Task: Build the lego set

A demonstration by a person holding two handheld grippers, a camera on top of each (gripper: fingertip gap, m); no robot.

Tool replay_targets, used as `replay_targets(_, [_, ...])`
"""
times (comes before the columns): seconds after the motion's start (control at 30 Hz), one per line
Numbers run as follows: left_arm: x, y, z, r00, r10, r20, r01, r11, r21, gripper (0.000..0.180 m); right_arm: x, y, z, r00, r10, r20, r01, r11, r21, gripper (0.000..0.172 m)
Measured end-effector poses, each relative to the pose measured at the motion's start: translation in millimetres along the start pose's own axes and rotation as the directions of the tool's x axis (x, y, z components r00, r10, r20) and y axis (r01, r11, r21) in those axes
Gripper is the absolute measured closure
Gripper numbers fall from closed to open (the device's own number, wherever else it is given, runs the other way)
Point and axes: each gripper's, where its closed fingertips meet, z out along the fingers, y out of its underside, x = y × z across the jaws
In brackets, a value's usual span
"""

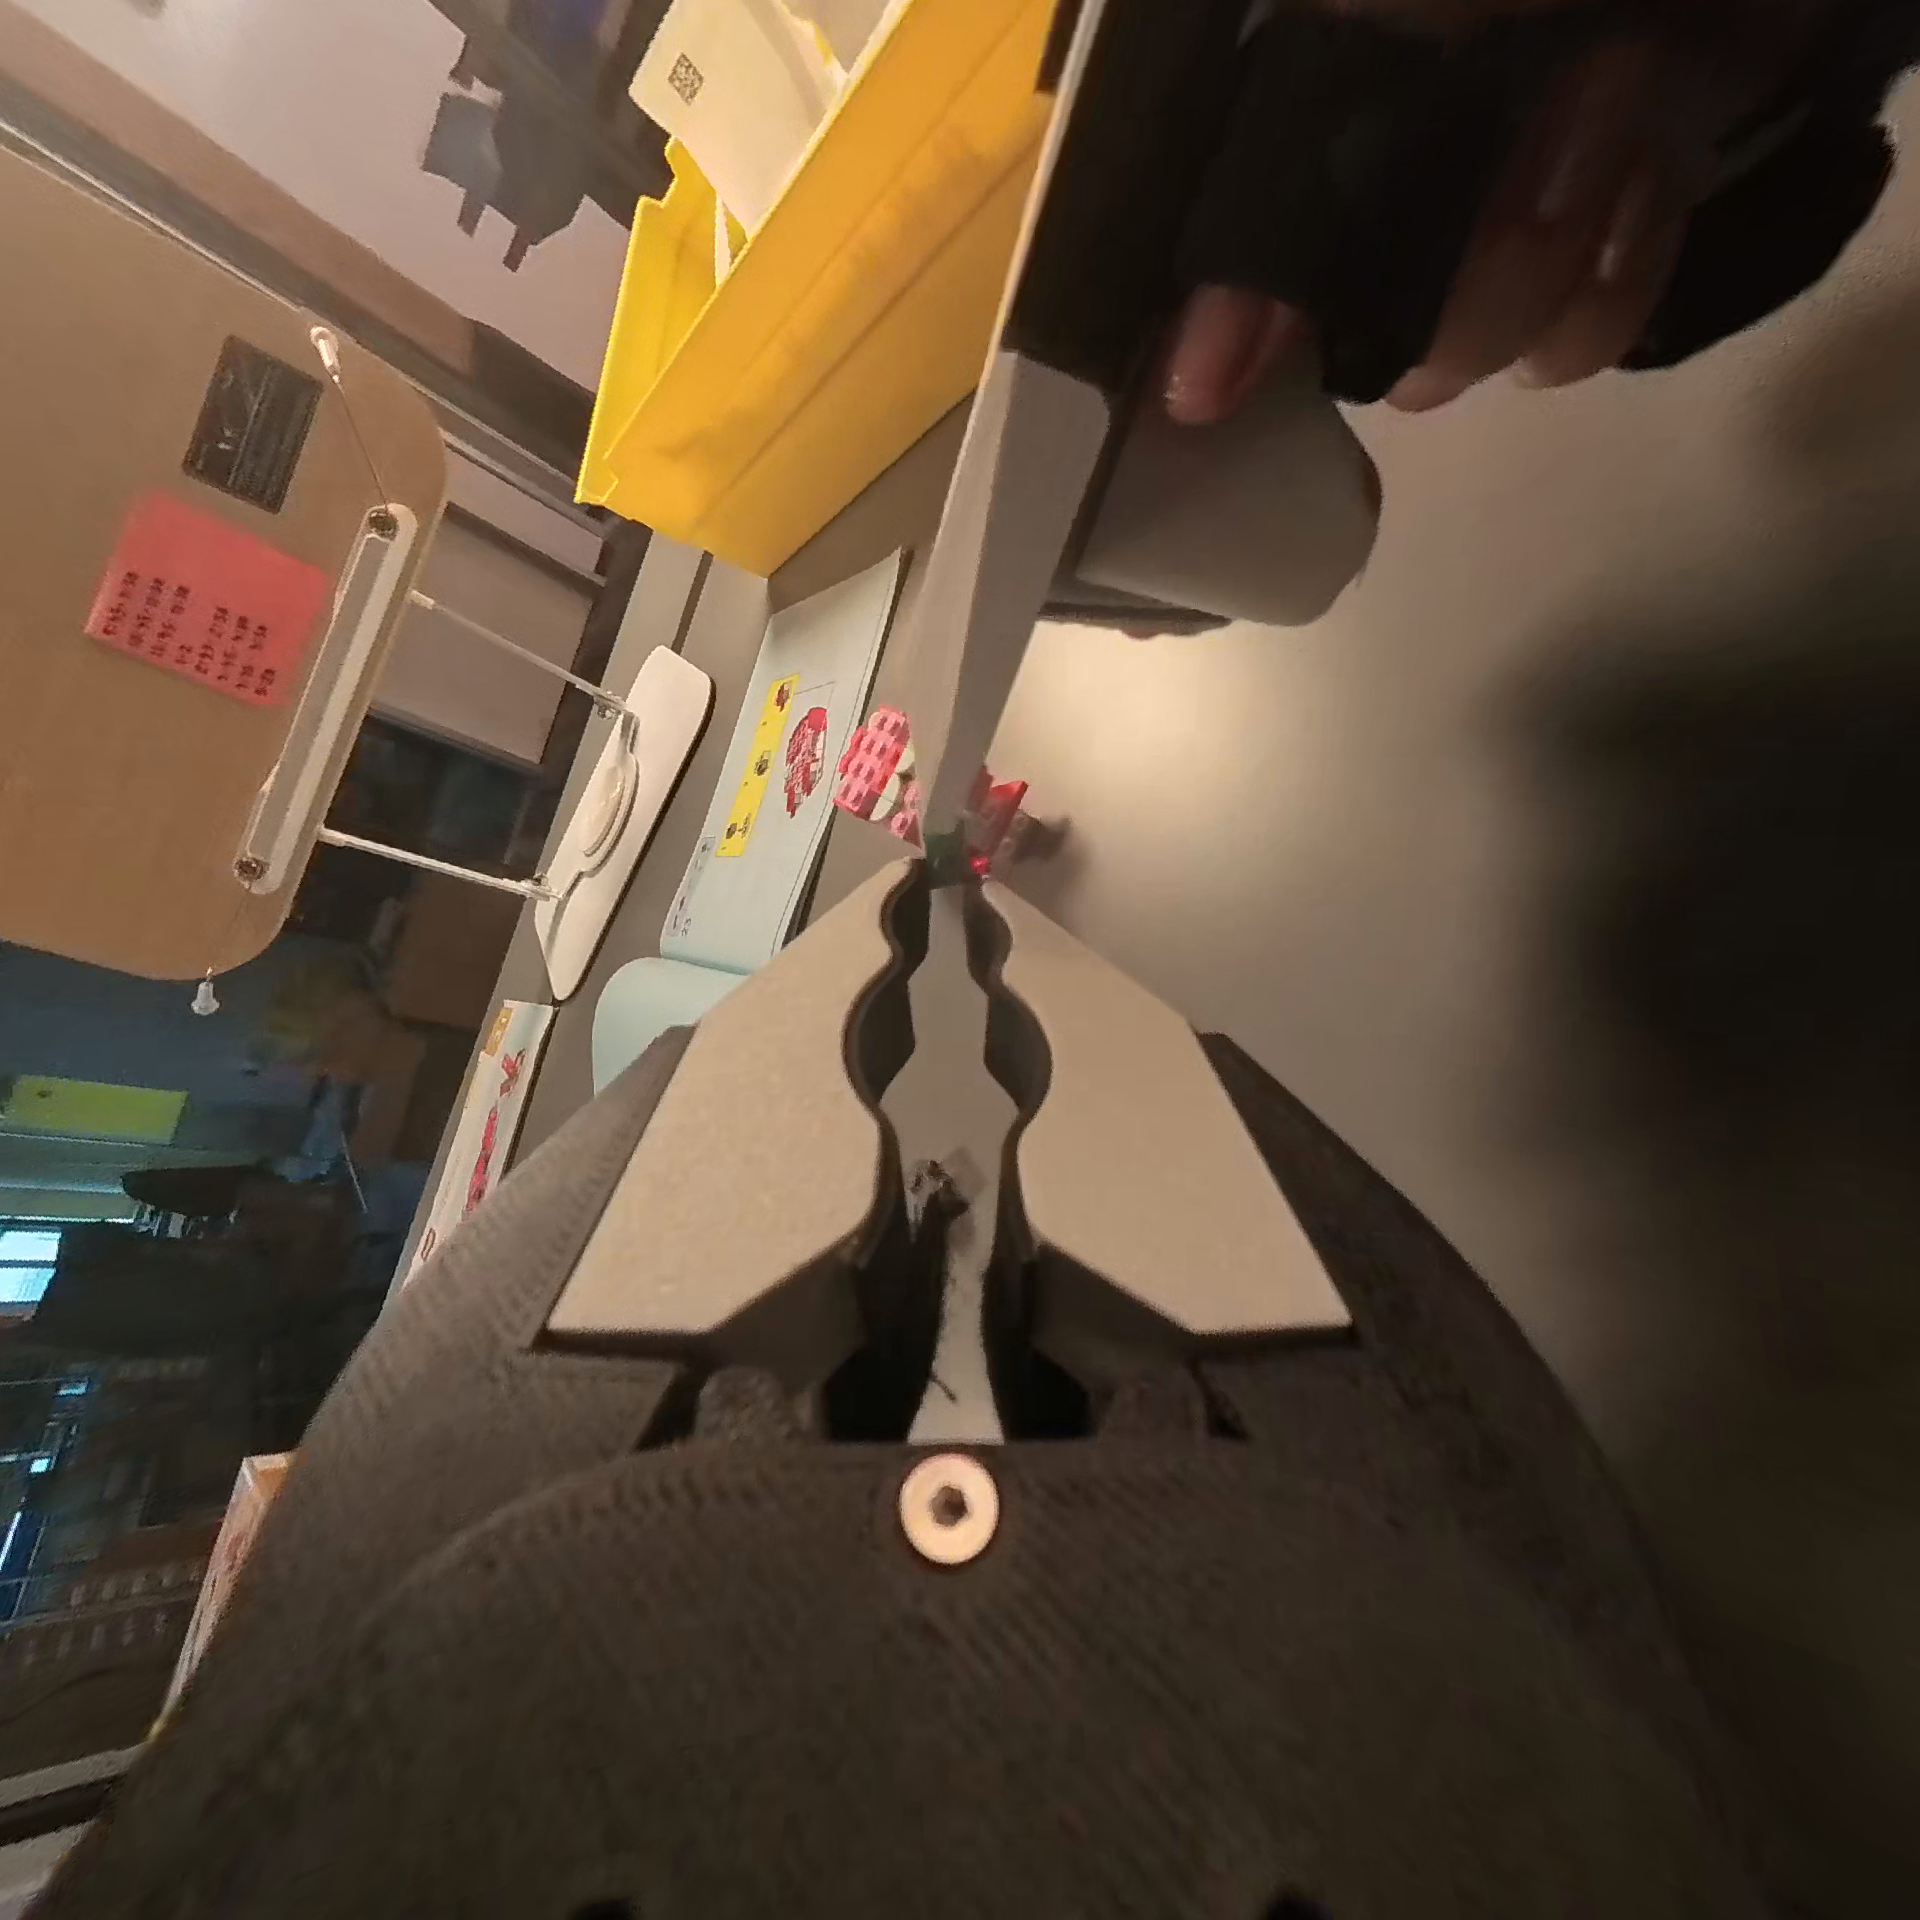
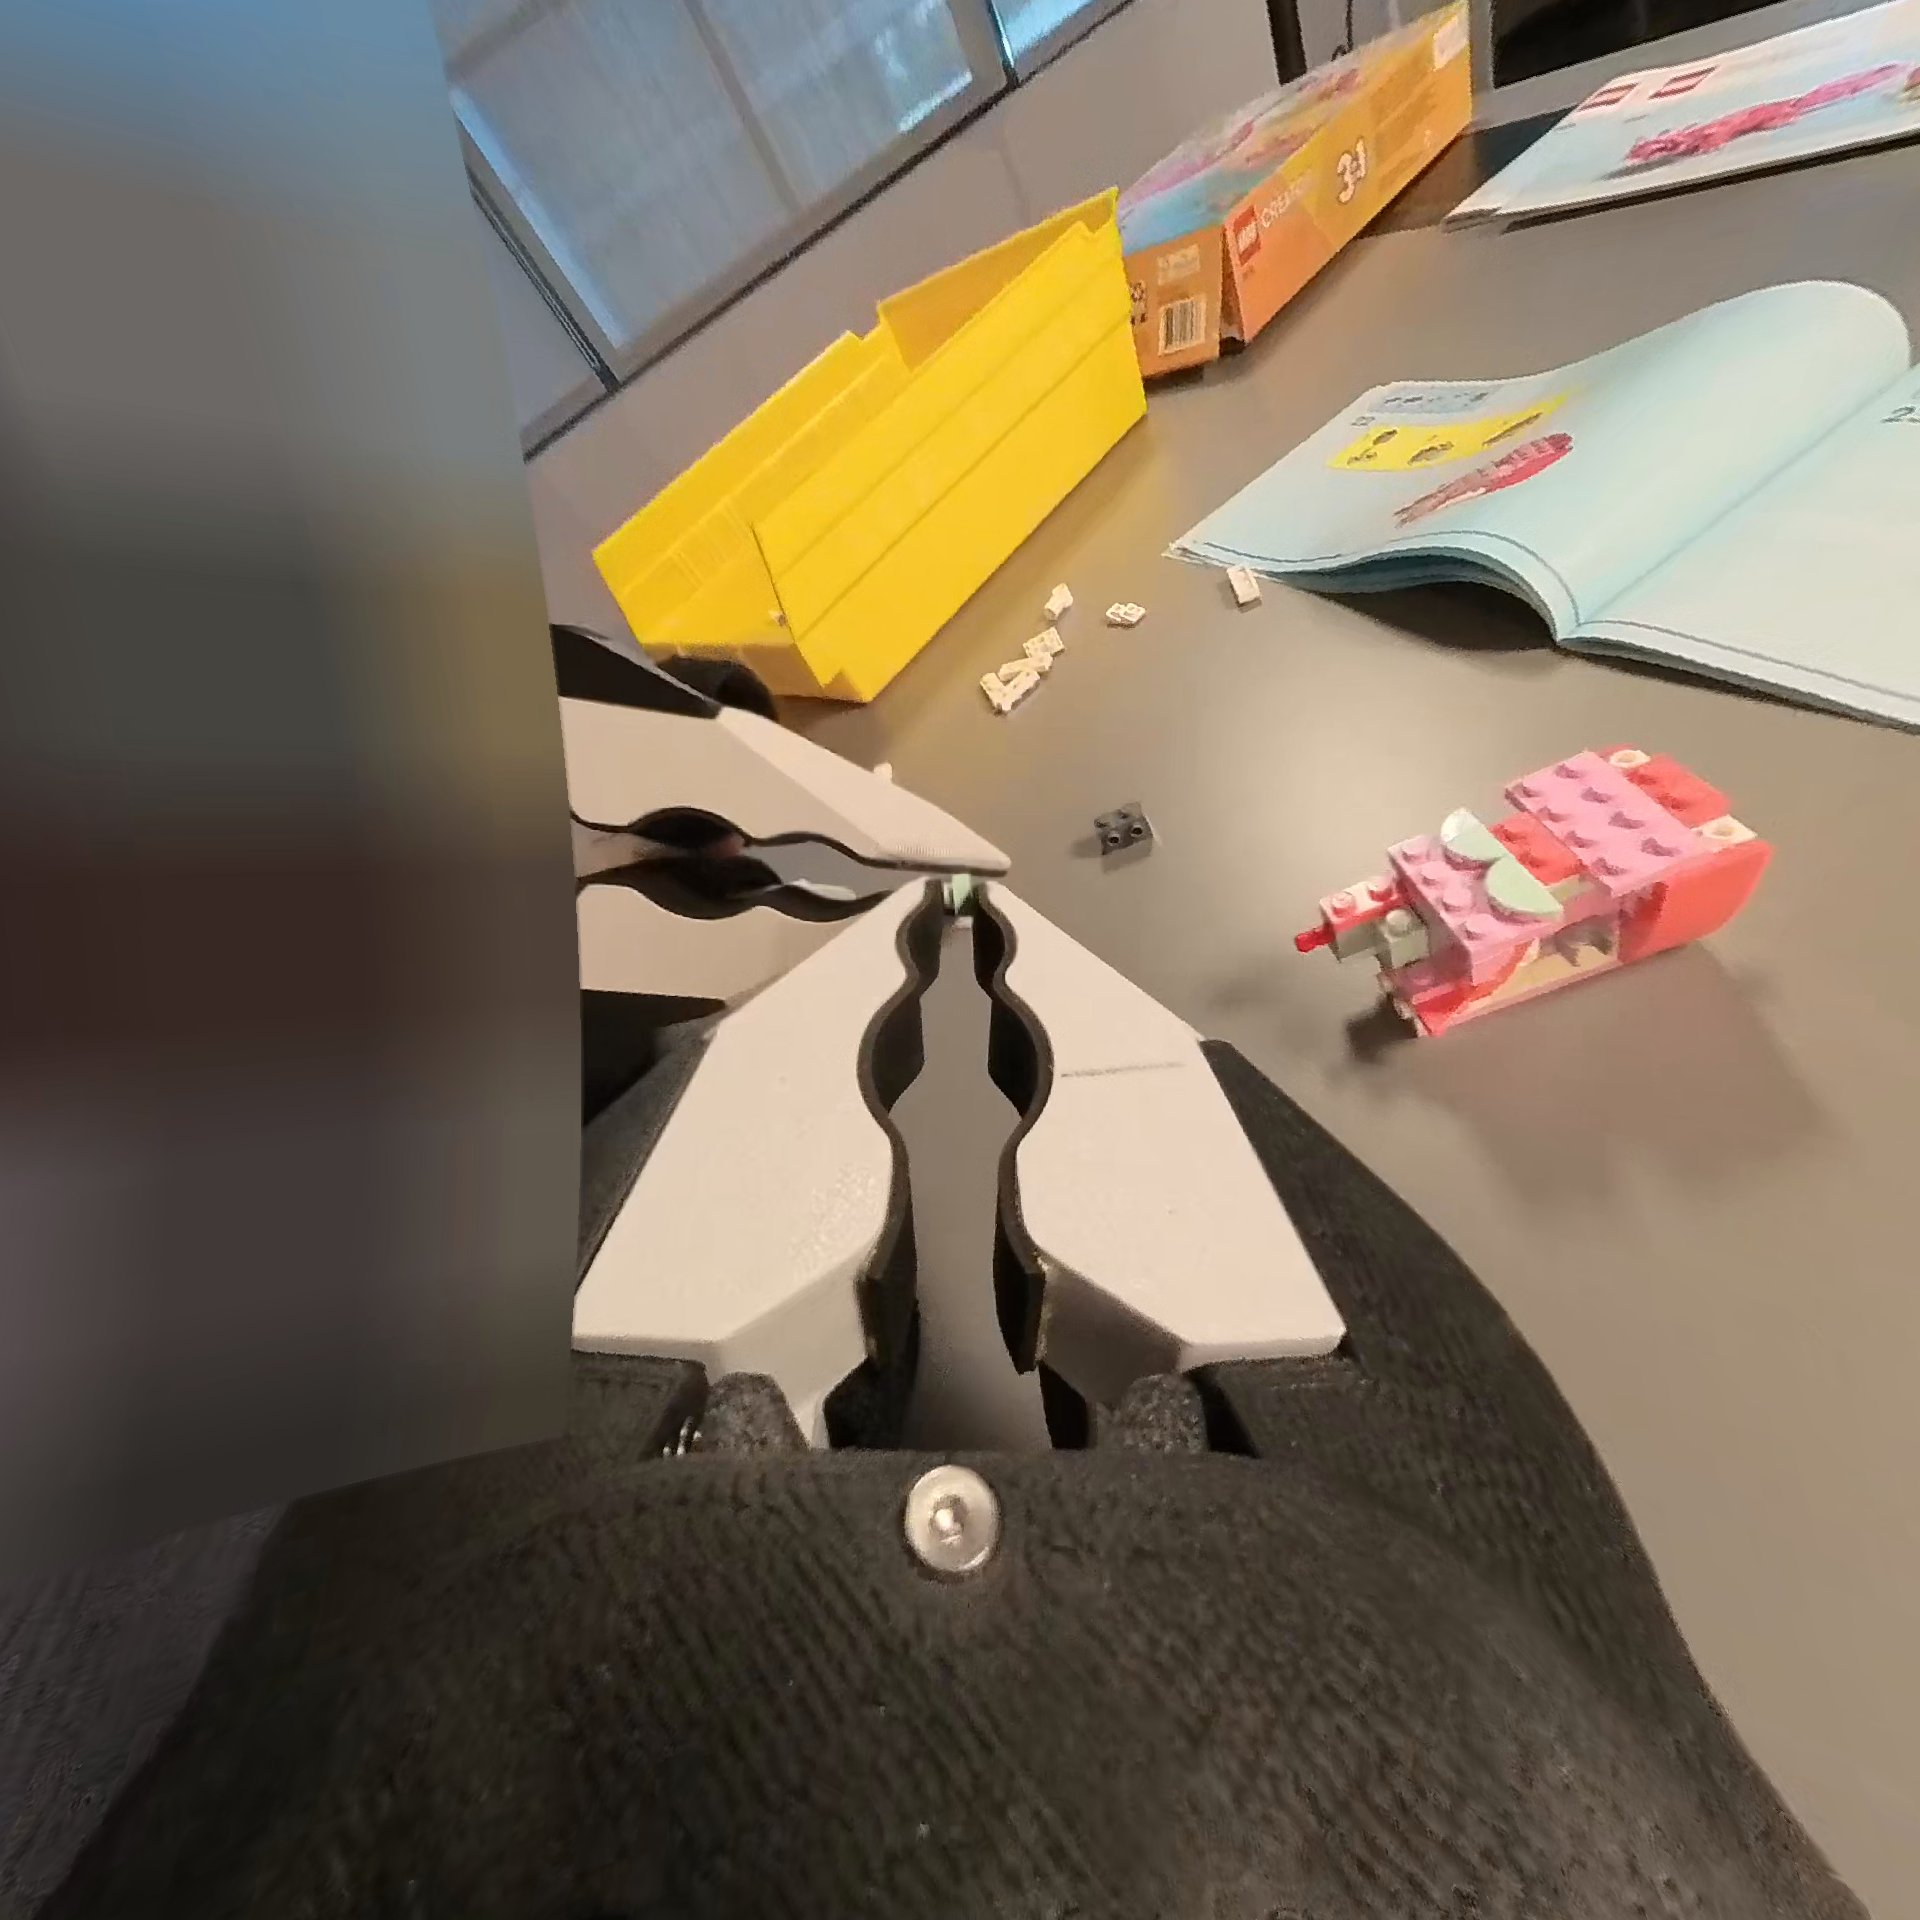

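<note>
My right gripper (image 2: 961,906) has its jaws nearly closed, pinching a small pale green brick piece (image 2: 962,896) at the very tips. My left gripper (image 2: 987,862) comes in from the left, and its tips meet the same spot. In the left wrist view my left gripper (image 1: 943,883) is likewise nearly closed on a small green piece (image 1: 943,854). There the right gripper's finger (image 1: 956,665) crosses just above the piece, held by a hand (image 1: 1507,260). A pink and red brick model (image 2: 1538,883) lies on the grey table (image 2: 1351,1195) to the right, apart from both grippers. It also shows in the left wrist view (image 1: 878,769).
A dark grey brick (image 2: 1122,828) and several small white pieces (image 2: 1029,665) lie loose on the table. A yellow bin (image 2: 883,499) stands behind them, with a toy box (image 2: 1299,197) farther back. An open pale blue booklet (image 2: 1610,499) lies at the right. A white stand base (image 1: 623,810) sits at the table edge. Only a small space, under 4 cm, lies between the two pairs of fingers.
</note>
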Motion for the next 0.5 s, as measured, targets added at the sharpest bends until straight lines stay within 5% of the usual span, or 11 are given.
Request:
replay_targets(0.3, [9, 1, 0, 0.987, 0.158, -0.013, -0.158, 0.987, 0.010, 0.176, -3, 13, -2, 0.996, -0.092, 0.011, 0.093, 0.986, -0.137, 0.169])
replay_targets(0.4, [15, 1, -3, 0.991, 0.015, -0.131, -0.006, 0.998, 0.065, 0.173, -1, 14, -3, 0.996, -0.087, -0.001, 0.086, 0.989, -0.124, 0.170])
replay_targets(0.5, [20, 25, -11, 0.944, -0.137, -0.299, 0.137, 0.990, -0.020, 0.147, 16, 18, -8, 0.988, -0.117, -0.104, 0.104, 0.987, -0.122, 0.170])
